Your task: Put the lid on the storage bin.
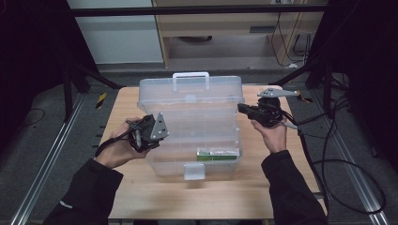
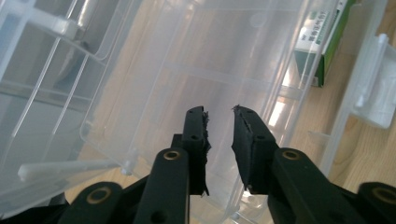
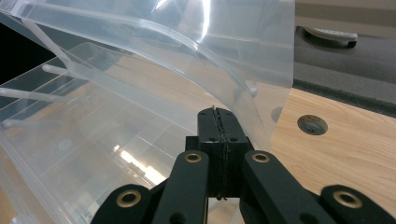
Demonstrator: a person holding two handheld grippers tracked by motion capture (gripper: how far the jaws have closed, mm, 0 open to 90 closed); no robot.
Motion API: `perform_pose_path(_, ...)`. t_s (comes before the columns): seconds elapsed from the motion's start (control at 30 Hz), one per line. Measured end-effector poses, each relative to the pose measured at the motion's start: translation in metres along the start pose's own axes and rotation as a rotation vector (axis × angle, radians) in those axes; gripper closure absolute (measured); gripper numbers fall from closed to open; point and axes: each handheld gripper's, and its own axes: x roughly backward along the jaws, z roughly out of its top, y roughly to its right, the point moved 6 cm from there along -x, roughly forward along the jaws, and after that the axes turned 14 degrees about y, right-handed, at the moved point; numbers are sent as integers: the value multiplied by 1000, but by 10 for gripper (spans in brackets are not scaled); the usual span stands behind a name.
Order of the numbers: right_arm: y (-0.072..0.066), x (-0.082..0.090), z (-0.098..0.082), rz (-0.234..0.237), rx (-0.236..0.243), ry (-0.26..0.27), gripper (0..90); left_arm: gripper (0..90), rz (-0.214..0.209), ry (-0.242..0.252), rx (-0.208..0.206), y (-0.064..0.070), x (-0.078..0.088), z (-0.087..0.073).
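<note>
One wooden table point(image 1: 141, 197) carries one clear plastic box point(image 1: 192, 136), which stands in the middle of the table, nearer its far edge, with its one lid point(image 1: 190, 89) raised at the back. One green and white carton point(image 1: 217, 154) lies inside the box at its near right corner. There are two grippers. The left gripper point(image 2: 219, 122) sits at the box's left wall, its jaws a little apart with nothing between them. The right gripper point(image 3: 219, 116) is at the box's right side beside the lid's edge, jaws pressed together on nothing
</note>
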Motion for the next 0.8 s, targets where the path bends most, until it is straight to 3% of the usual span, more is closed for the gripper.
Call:
perform_pose_path(0.17,-1,2,0,4,2,1,900,791,36,47,88,-6,5,-4)
perform_pose_path(0.4,-2,3,-2,10,3,-4,900,856,149,130,247,-20,15,-13)
perform_pose_path(0.6,-5,5,-5,15,8,-12,900,880,228,158,383,-33,18,-30)
perform_pose_path(0.73,-7,7,-6,22,10,-13,900,885,257,160,459,-39,19,-43)
perform_pose_path(0.8,-8,9,-8,25,11,-14,900,887,265,159,473,-41,18,-49)
